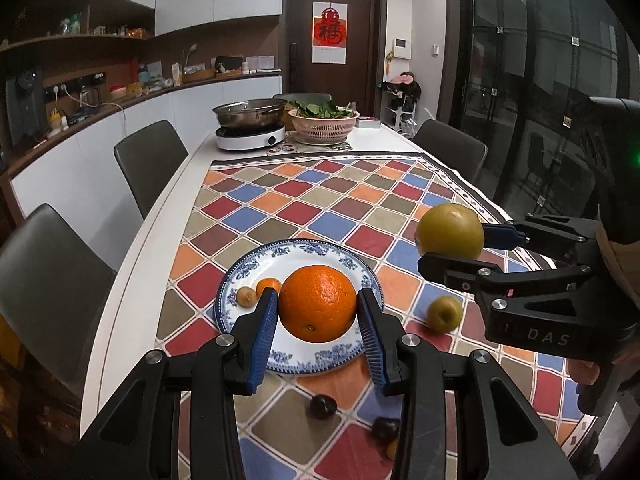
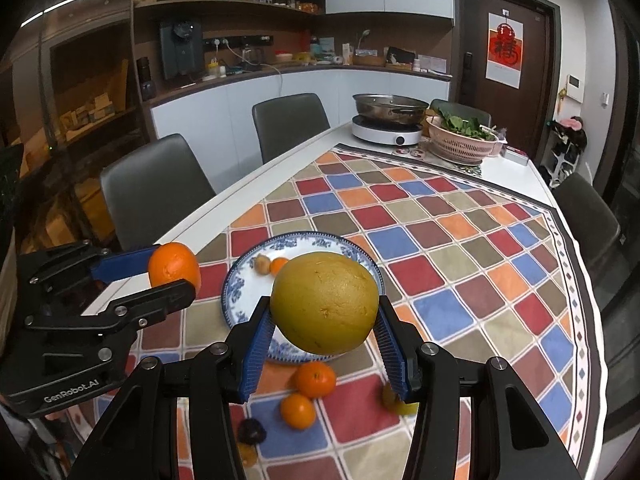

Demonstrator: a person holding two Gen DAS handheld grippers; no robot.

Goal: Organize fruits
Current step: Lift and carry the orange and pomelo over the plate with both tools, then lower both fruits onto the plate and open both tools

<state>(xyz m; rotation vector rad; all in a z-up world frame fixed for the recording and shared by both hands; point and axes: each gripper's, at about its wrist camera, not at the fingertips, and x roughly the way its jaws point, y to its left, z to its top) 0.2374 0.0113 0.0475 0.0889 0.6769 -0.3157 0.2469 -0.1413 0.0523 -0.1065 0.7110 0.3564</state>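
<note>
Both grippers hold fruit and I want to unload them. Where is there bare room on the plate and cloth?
The plate is bare except for two small fruits at its left rim. The cloth between the plate and the pink basket is open. Loose fruit crowds the near cloth.

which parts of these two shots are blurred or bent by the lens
Left wrist view: the orange between the left gripper pads is sharp, the dark fruit near the bottom edge smeared, the table edge bowed. Right wrist view: the yellow-green fruit in the right gripper is crisp; corners go black.
</note>
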